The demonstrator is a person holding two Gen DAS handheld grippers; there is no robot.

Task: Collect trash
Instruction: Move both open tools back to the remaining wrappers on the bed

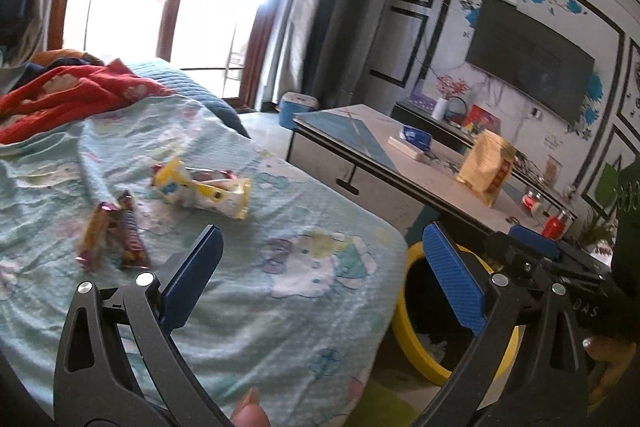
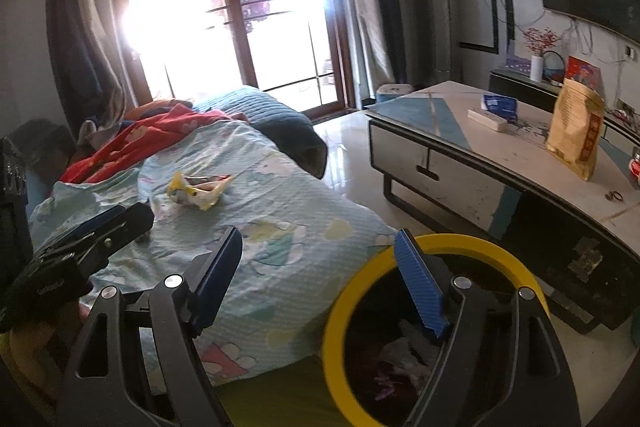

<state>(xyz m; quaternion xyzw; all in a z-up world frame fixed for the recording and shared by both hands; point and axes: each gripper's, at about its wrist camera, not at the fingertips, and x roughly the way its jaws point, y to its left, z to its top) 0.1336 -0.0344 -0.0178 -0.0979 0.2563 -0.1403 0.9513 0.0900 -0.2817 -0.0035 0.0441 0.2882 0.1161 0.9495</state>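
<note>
Both hand-held grippers, left [image 1: 320,267] and right [image 2: 318,279], hang with jaws apart and empty. Wrappers [image 1: 200,191] and candy bars [image 1: 114,235] lie mid-bed; the yellow-rimmed bin [image 2: 440,243] stands off the bed's corner. Soft bedding [image 1: 280,227] could bunch into a grab.

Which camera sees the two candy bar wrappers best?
The left wrist view: both candy bar wrappers lie in the open on the bedspread. In the right wrist view, the left gripper hides them.

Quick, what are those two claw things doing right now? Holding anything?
Left gripper: open, holding nothing, over the bed.
Right gripper: open, holding nothing, by the yellow-rimmed bin.
</note>
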